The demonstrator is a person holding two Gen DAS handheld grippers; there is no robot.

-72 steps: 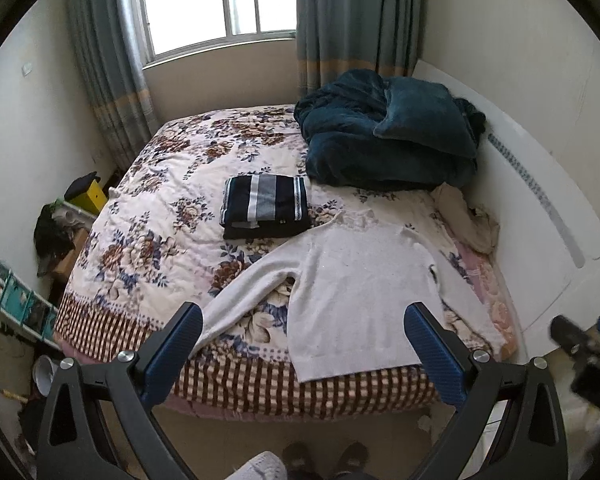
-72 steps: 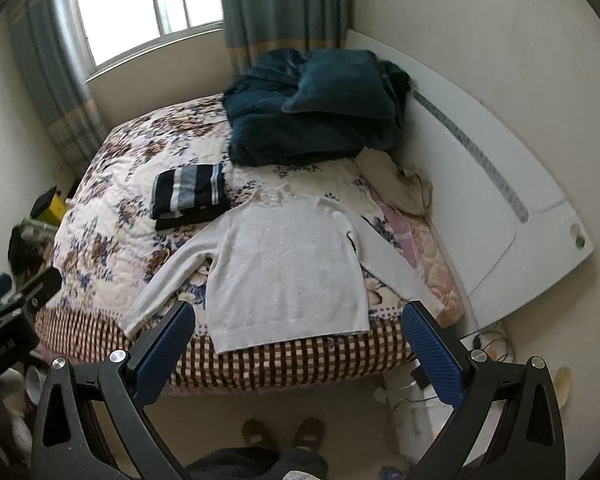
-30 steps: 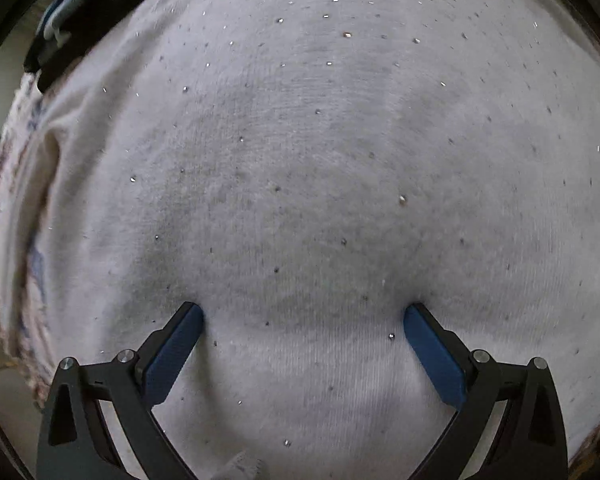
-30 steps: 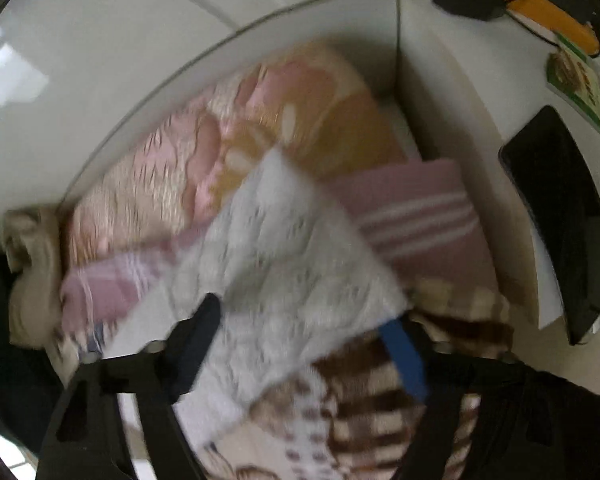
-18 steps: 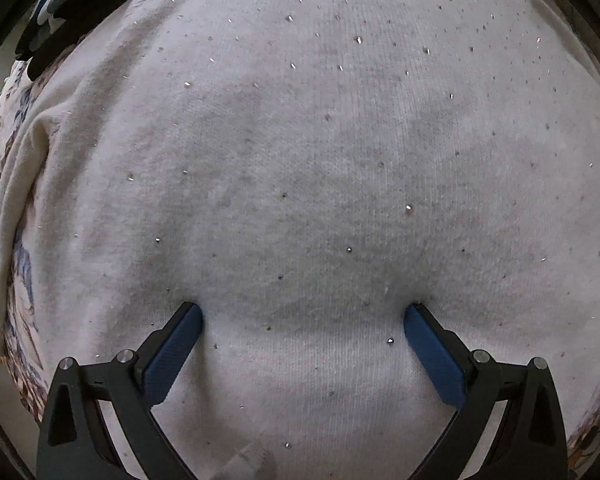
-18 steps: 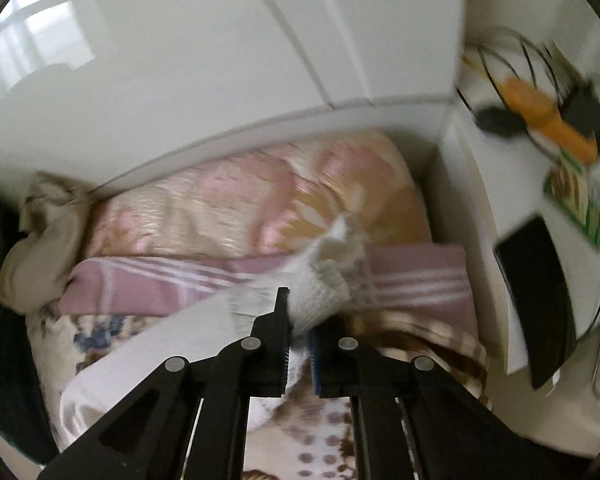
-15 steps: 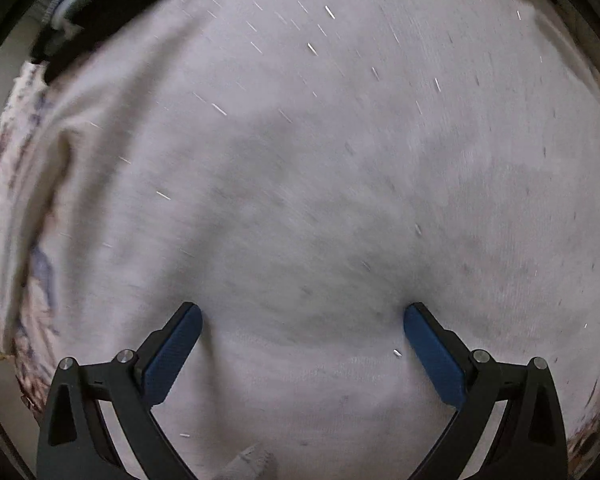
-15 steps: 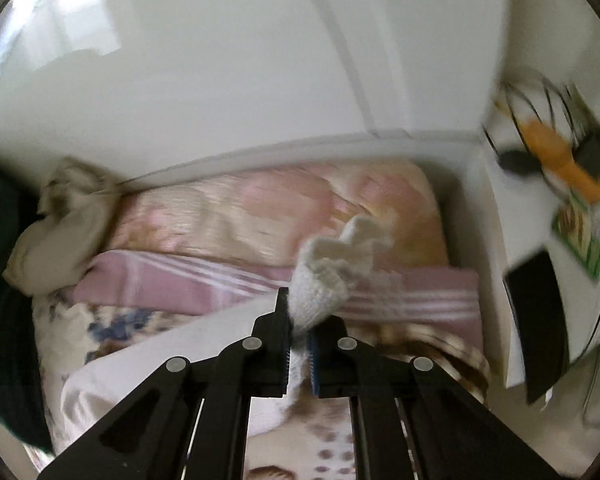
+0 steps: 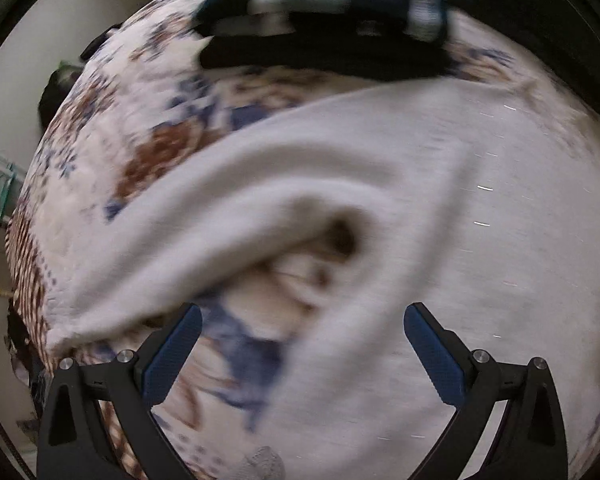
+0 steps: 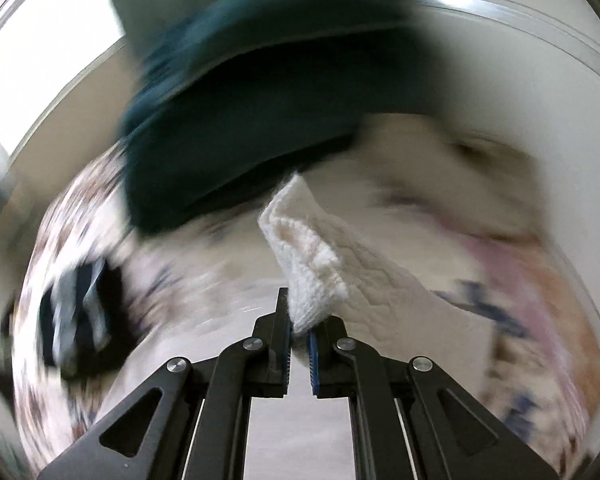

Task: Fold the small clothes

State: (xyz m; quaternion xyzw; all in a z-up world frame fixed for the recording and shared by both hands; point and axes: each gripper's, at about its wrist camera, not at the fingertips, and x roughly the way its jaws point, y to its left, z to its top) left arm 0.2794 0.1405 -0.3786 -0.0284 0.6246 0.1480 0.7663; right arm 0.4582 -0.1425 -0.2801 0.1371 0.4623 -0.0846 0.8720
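A white knit sweater (image 9: 452,216) lies spread on the floral bedspread (image 9: 140,128). Its left sleeve (image 9: 204,232) runs down to the left. My left gripper (image 9: 300,344) is open and empty, just above the spot where that sleeve meets the body. My right gripper (image 10: 299,330) is shut on the cuff of the sweater's right sleeve (image 10: 308,256) and holds it lifted above the bed. Both views are blurred by motion.
A folded dark striped garment (image 9: 332,12) lies beyond the sweater, also in the right wrist view (image 10: 76,308). A teal blanket (image 10: 260,92) is piled at the head of the bed. The white headboard (image 10: 540,40) runs along the right side.
My right gripper closed on the right sleeve cuff and has swung it up and to the left over the bed. My left gripper moved left, from the sweater's body to the left armpit.
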